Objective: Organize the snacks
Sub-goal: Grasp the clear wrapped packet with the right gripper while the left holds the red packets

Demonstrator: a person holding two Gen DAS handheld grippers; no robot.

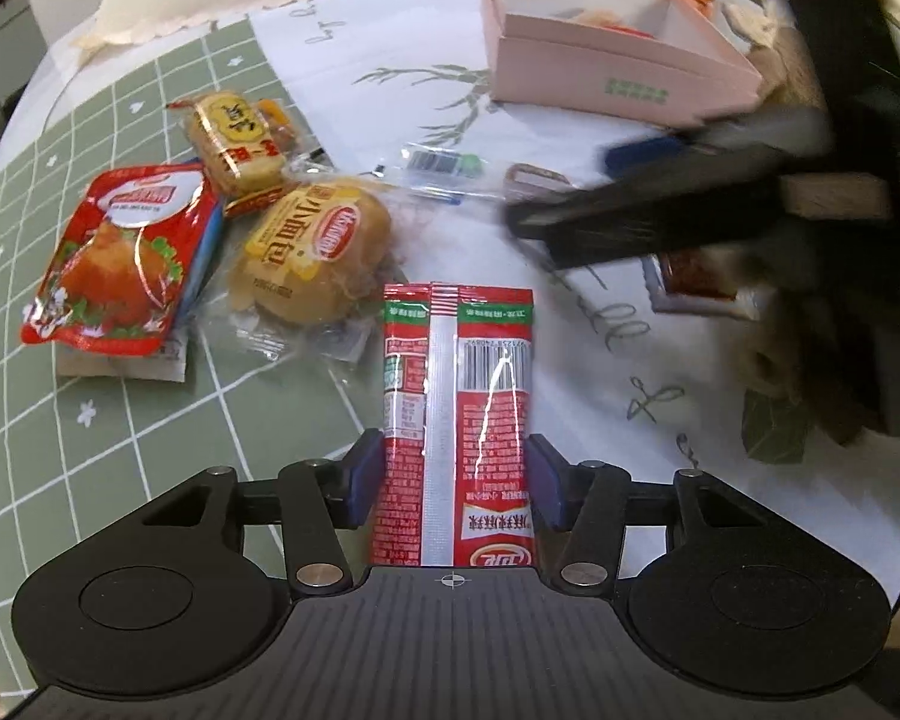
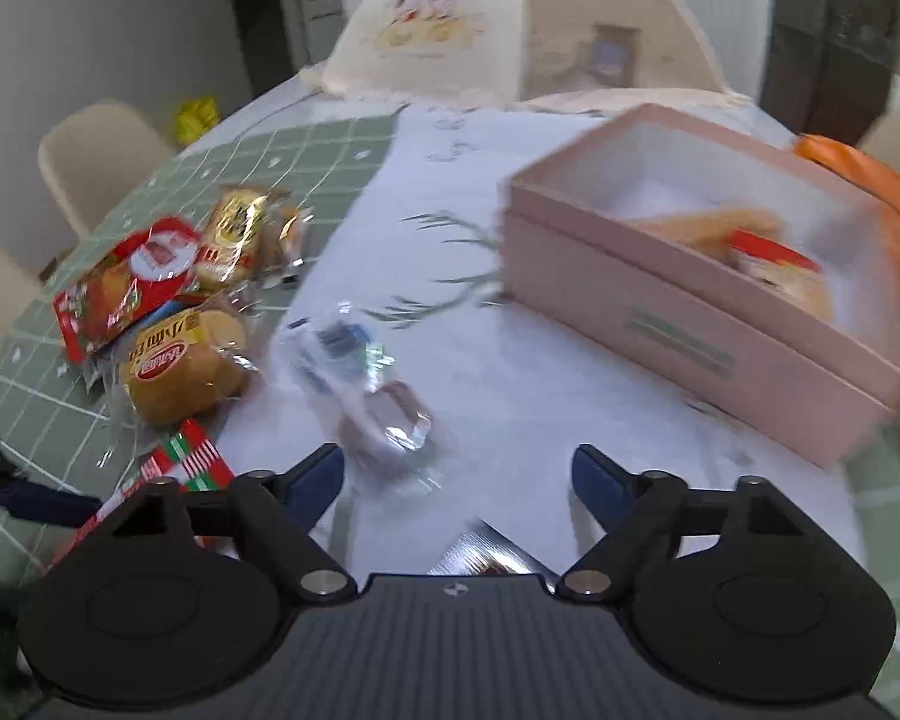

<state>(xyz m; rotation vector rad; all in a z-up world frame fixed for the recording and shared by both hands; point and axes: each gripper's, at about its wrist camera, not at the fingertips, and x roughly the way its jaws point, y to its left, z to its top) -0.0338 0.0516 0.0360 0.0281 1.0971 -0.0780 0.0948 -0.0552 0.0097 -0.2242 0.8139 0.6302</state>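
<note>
The left gripper (image 1: 456,480) is clamped on a long red snack packet (image 1: 457,408), its blue pads pressing both long sides of the packet's lower half. The packet's long axis runs straight along the fingers, pointing away from the camera toward the pink box (image 1: 606,54); its back seam and barcode face up, and its far end reaches out past the pads.

The right gripper (image 2: 457,474) has its jaws spread wide apart with nothing between them, above the white cloth (image 2: 510,372). Just ahead of it lies a clear-wrapped snack (image 2: 366,384), blurred. The open pink box sits ahead and to the right, already holding a few snacks whose detail is smeared.

Left of the held packet, on the green checked tablecloth (image 1: 120,420), a small bread bun (image 1: 318,252), a red chicken pouch (image 1: 120,258) and a gold-wrapped cake (image 1: 240,138) lie bunched together. Bare cloth stretches between this pile and the box.
</note>
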